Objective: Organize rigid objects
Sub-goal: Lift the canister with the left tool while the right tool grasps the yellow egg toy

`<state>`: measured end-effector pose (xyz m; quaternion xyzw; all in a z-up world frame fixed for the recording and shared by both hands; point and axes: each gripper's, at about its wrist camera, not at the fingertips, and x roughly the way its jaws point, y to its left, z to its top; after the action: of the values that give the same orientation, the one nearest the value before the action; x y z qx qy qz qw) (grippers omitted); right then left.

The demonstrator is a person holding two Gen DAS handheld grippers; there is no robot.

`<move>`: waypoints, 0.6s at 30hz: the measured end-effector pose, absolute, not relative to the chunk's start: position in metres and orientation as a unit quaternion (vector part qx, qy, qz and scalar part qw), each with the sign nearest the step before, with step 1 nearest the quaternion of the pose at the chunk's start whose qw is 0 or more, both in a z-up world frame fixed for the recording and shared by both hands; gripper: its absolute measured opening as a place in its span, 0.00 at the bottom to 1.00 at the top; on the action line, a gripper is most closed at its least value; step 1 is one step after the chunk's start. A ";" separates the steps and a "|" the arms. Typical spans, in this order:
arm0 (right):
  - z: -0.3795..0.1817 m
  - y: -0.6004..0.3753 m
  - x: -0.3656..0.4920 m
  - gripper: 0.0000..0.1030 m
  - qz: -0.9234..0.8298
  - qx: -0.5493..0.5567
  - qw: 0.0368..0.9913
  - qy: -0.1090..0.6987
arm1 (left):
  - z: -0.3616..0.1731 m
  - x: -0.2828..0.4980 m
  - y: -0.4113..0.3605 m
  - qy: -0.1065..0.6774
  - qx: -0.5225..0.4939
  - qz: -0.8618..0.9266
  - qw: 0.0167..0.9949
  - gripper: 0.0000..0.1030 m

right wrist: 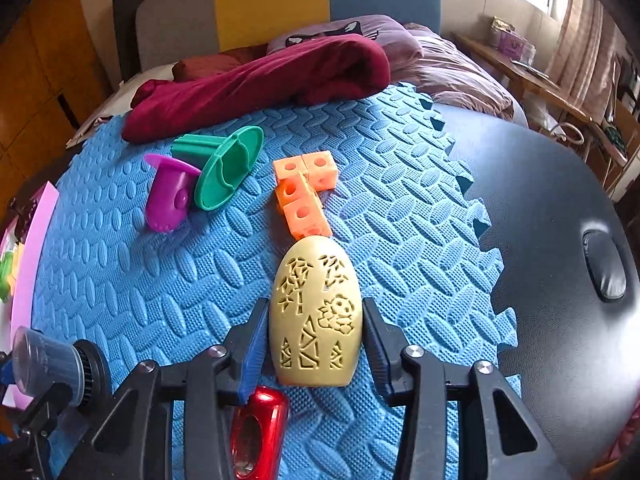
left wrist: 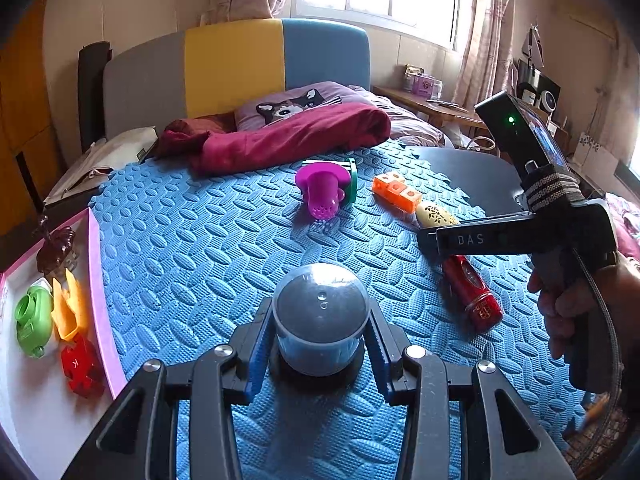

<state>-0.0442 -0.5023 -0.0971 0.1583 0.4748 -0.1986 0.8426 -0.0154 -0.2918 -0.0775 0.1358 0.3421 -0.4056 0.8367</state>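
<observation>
The left claw (left wrist: 320, 332) is clamped on a small grey jar (left wrist: 320, 316) with a clear domed cap, both fingers pressed to its sides; the jar's black base sits low between them and its lower rim is partly hidden by the finger pads. The right claw (right wrist: 316, 336) has its jaws set apart around a cream egg-shaped case (right wrist: 314, 316) with cut-out panda and bamboo patterns; the left finger looks to be touching the case, while a thin gap may remain at the right finger, hard to judge.

Just beyond the right claw's tips, orange linked cubes (right wrist: 304, 192) lie on the blue foam mat (right wrist: 120, 280), their near end touching or hidden behind the egg's tip. Further ahead and to the left lie a green funnel-shaped piece (right wrist: 224, 168) and a purple cup (right wrist: 168, 196), touching each other. Under the right claw's left finger, a red glossy can (right wrist: 256, 432) is cut off by the frame's lower edge.

Left of the left claw, a pink-rimmed white tray (left wrist: 100, 280) holds a green piece (left wrist: 32, 316), an orange piece (left wrist: 68, 308), a red block (left wrist: 80, 364) and a dark brown object (left wrist: 56, 252) whose shape is hard to make out; the tray's near part runs out of frame.
</observation>
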 end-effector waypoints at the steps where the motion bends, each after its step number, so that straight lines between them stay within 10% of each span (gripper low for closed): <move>1: -0.096 -0.502 -0.044 0.47 -0.197 0.158 0.844 0.473 | -0.077 -0.015 -0.291 0.343 0.135 -0.405 0.837 0.42; 18: -0.096 -0.490 -0.046 0.43 -0.199 0.107 0.857 0.464 | -0.006 0.001 -0.200 0.327 0.036 -0.366 0.870 0.42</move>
<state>-0.0461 -0.4903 -0.0958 0.1074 0.4640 -0.1986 0.8566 0.0015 -0.2003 -0.0056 0.0362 0.3270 -0.3663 0.8704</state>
